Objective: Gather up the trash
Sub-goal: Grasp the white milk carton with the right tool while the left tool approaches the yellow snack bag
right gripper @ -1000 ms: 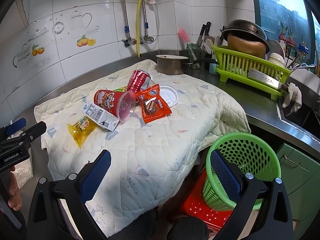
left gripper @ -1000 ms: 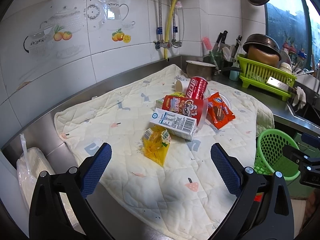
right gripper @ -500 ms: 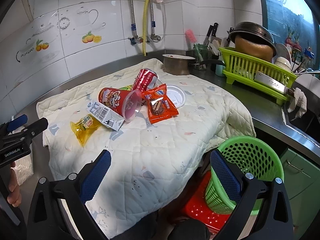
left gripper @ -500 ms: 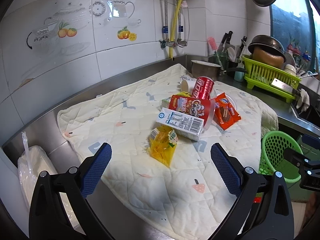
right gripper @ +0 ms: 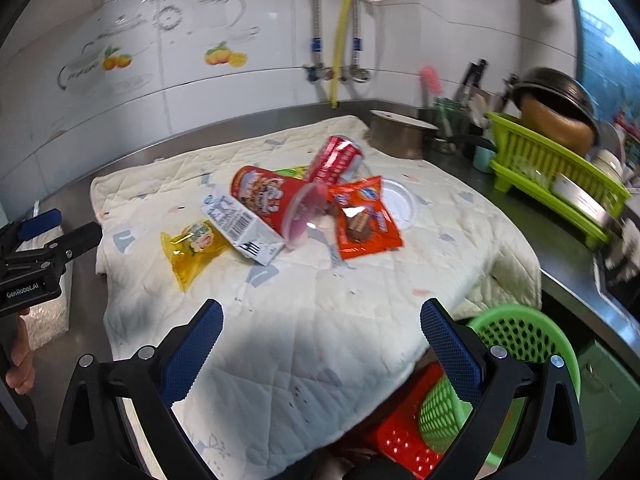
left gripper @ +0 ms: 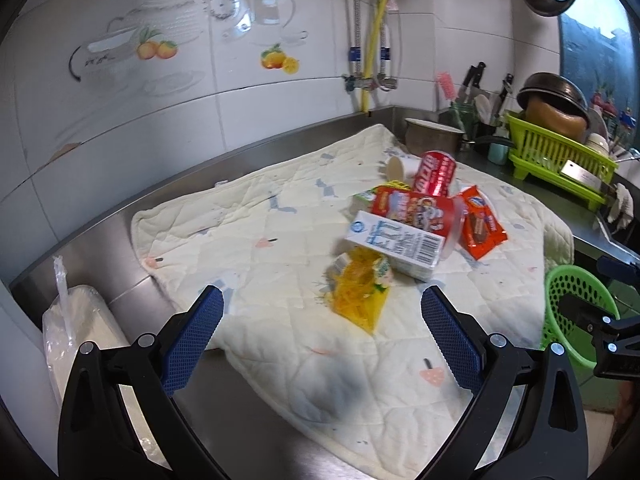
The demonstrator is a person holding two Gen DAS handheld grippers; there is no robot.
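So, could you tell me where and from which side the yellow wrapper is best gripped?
Probably at the pointed free end of the yellow wrapper, coming in from the near cloth edge. It lies flat, and its far end is tucked against the milk carton, so the near tip is the clear part. The left gripper is open and faces it.

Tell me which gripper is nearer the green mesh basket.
Right. The right gripper hangs over the quilt edge with the green mesh basket just behind its finger; the left gripper is farther along the counter, by the yellow packet.

Left tool [left gripper: 322, 316] spread wide above quilted mat [left gripper: 248, 240], milk carton [left gripper: 396, 246] atop yellow wrapper [left gripper: 360, 300]
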